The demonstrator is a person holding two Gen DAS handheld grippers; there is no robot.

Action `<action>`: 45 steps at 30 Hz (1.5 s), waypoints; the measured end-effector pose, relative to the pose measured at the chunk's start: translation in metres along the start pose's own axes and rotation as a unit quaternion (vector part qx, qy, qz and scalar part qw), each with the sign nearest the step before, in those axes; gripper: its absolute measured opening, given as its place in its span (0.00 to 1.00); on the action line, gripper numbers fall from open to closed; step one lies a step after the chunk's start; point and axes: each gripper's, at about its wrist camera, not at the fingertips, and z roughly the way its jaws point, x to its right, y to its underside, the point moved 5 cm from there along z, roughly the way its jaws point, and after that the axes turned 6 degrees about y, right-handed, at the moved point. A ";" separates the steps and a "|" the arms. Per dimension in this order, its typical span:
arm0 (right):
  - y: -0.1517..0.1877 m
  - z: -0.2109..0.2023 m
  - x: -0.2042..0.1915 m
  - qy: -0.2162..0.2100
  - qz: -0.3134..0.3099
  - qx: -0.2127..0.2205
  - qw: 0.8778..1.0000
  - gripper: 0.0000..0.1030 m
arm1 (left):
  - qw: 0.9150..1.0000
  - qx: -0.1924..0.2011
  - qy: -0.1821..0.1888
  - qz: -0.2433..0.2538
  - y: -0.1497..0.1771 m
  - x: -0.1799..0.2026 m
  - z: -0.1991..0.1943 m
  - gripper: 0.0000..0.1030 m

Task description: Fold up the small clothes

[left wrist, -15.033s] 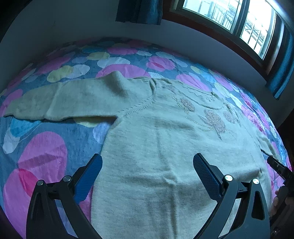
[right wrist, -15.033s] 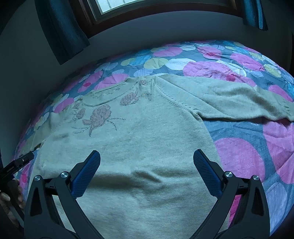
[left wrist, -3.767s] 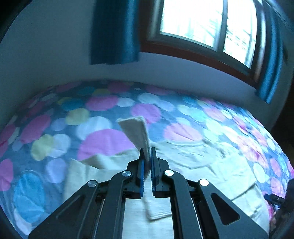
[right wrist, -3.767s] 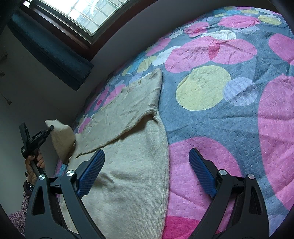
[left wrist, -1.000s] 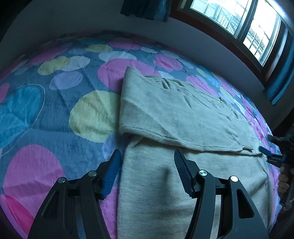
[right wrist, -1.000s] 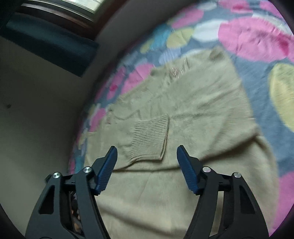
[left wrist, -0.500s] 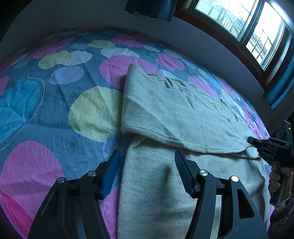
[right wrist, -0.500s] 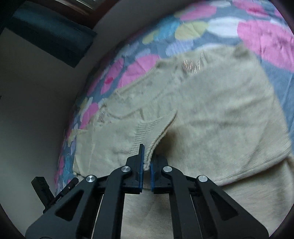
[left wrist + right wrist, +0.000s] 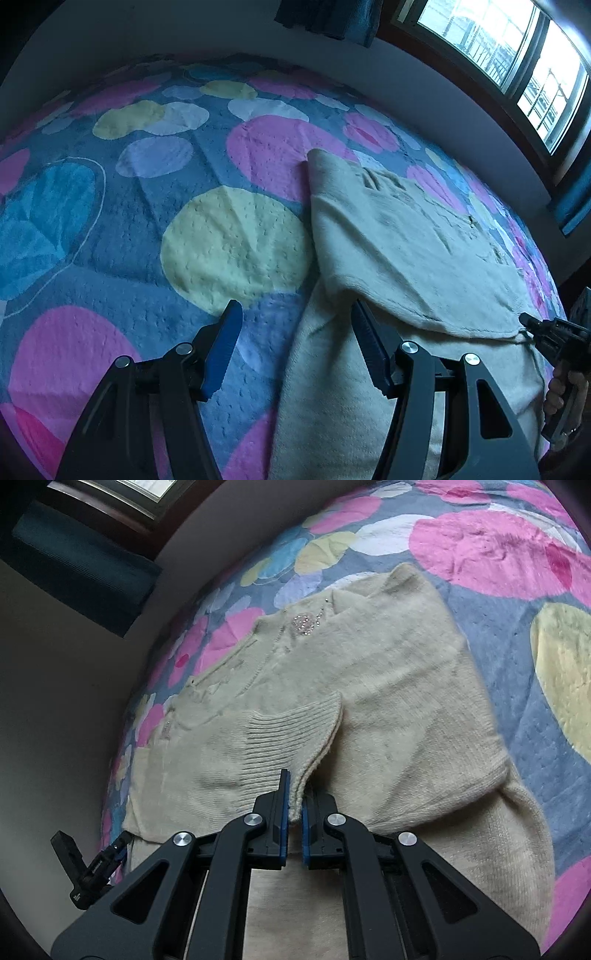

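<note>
Across the bed, on a bedspread point(image 9: 229, 236) patterned with big pink, yellow and blue circles, a cream knitted sweater point(image 9: 388, 686) lies flat with both sleeves folded in over its chest. The right gripper point(image 9: 294, 805) has its jaws pressed together on the ribbed cuff point(image 9: 291, 734) of one folded sleeve, pinching the knit at its near corner so the edge lifts slightly off the body of the garment. Beaded flower trim point(image 9: 304, 622) shows near the neckline at the far end. The left gripper point(image 9: 295, 343) hangs over the sweater's left edge with its jaws spread wide: one blue-padded finger over the bedspread, the other over the knit just in front of the folded sleeve point(image 9: 406, 251), gripping nothing. Seen from the left wrist view, the right gripper's tip point(image 9: 532, 325) meets the sleeve end at the far right of the garment, with a hand point(image 9: 565, 391) below it on the handle. A window point(image 9: 509, 48) and dark teal curtains point(image 9: 81, 572) stand beyond the bed.
</note>
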 end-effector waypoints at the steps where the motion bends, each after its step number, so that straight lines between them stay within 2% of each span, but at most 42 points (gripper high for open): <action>1: 0.000 -0.001 0.001 0.000 0.002 0.002 1.000 0.04 | 1.000 0.000 -0.003 0.000 -0.001 -0.001 0.001 0.59; 11: -0.001 -0.008 0.002 0.001 0.006 0.015 1.000 0.04 | 0.999 -0.002 -0.036 0.027 -0.013 -0.002 0.009 0.59; 16: 0.001 -0.010 -0.006 -0.006 -0.011 0.008 1.000 0.05 | 0.998 0.003 -0.056 0.025 -0.020 -0.011 0.009 0.61; 20: 0.000 -0.015 -0.006 -0.009 -0.011 0.007 1.000 0.07 | 0.998 0.005 -0.056 0.029 -0.018 -0.013 0.007 0.61; 22: -0.001 -0.019 -0.002 -0.009 -0.010 0.008 1.000 0.13 | 0.998 0.006 -0.055 0.032 -0.017 -0.014 0.005 0.61; 24: 0.000 -0.028 0.002 -0.010 -0.008 0.011 1.000 0.27 | 0.999 0.007 -0.040 0.031 -0.015 -0.014 0.002 0.61; 28: 0.002 -0.049 0.010 -0.009 -0.021 0.020 1.000 0.35 | 0.999 0.006 0.041 0.020 -0.010 -0.016 -0.011 0.61; 31: 0.003 -0.069 0.023 -0.005 -0.021 0.035 0.999 0.42 | 0.996 0.012 0.085 0.000 -0.015 -0.016 -0.016 0.61; 34: 0.002 -0.084 0.040 -0.001 -0.013 0.046 0.999 0.46 | 0.994 0.004 0.105 0.005 -0.021 -0.004 -0.006 0.61; 36: 0.001 -0.093 0.057 0.005 0.002 0.055 0.998 0.48 | 0.995 -0.006 0.099 0.019 -0.024 0.004 0.005 0.61; 38: 0.001 -0.099 0.076 0.009 0.023 0.060 0.998 0.48 | 0.995 -0.024 0.093 0.027 -0.024 0.009 0.018 0.43; 39: 0.001 -0.101 0.084 0.009 0.031 0.061 0.998 0.48 | 0.995 -0.034 0.087 0.031 -0.023 0.009 0.022 0.21; 40: 0.002 -0.103 0.093 0.009 0.041 0.062 0.997 0.48 | 0.995 -0.044 0.077 0.034 -0.022 0.009 0.026 0.13; 45: 0.005 -0.107 0.120 0.011 0.063 0.068 0.996 0.48 | 0.996 -0.037 0.066 0.042 -0.022 0.002 0.023 0.07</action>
